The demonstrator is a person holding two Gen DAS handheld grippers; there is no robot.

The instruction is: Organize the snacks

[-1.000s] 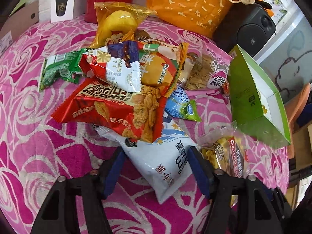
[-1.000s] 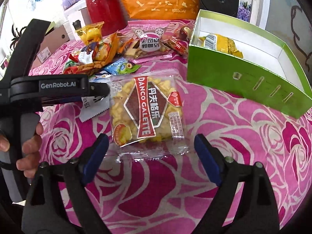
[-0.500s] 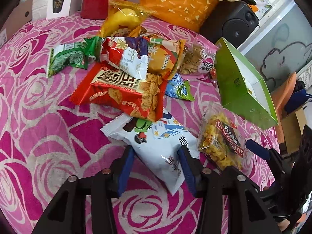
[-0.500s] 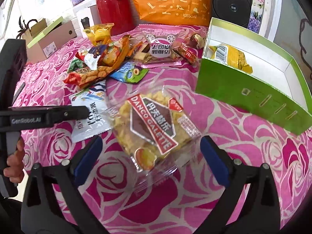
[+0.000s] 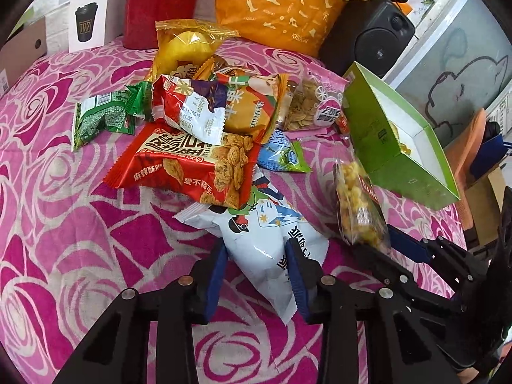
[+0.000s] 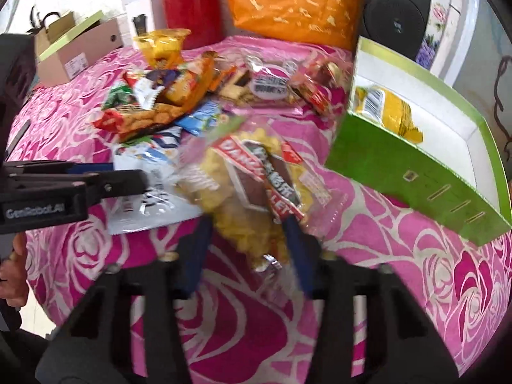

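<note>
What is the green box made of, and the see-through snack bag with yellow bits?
Green box: looks like thin cardboard, matte green outside, white inside, with folded edges and cut slots. Clear snack bag: seemingly thin glossy plastic film; it crinkles, shines and shows the yellow pieces inside.

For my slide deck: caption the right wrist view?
Right gripper closing on clear yellow-cracker packet beside green cardboard box on pink rose tablecloth.

I count two hand-held grippers of mine, one green box (image 5: 396,147) with one yellow packet (image 6: 388,112) inside, one orange bag (image 5: 281,3), one black speaker (image 5: 368,38), and roughly ten loose snack packets.
</note>
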